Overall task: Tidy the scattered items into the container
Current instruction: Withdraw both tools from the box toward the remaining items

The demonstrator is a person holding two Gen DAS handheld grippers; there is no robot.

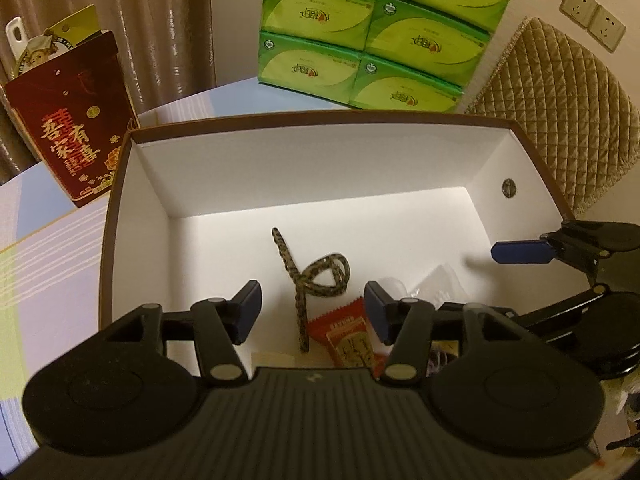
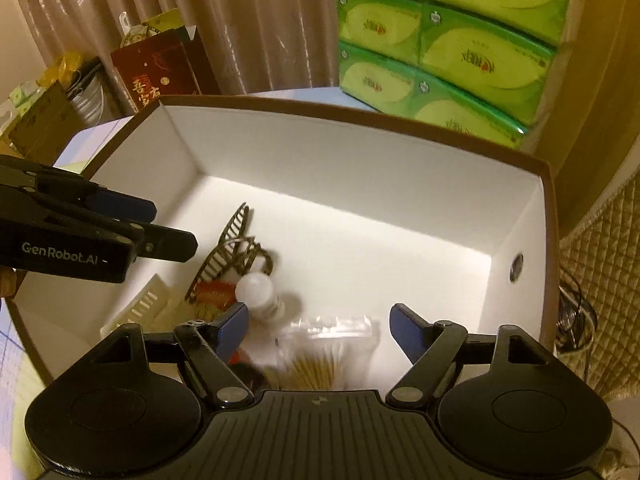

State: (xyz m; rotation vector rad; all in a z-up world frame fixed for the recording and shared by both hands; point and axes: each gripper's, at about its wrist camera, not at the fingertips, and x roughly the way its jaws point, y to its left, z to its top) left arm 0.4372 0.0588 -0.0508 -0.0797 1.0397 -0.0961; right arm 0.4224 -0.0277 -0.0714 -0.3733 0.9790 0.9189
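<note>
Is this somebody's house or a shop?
Probably a home: brown curtains hang behind the table, a quilted chair cover sits beside it, and packs of green tissues are stacked behind the white box.

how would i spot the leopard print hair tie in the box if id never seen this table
Find the big brown-rimmed box with white inside walls, standing in front of the stacked green tissue packs. On its white floor, just beyond the red snack packet, lies the hair tie. It is the only thin, spotted band there, knotted into a loop with one straight tail.
</note>
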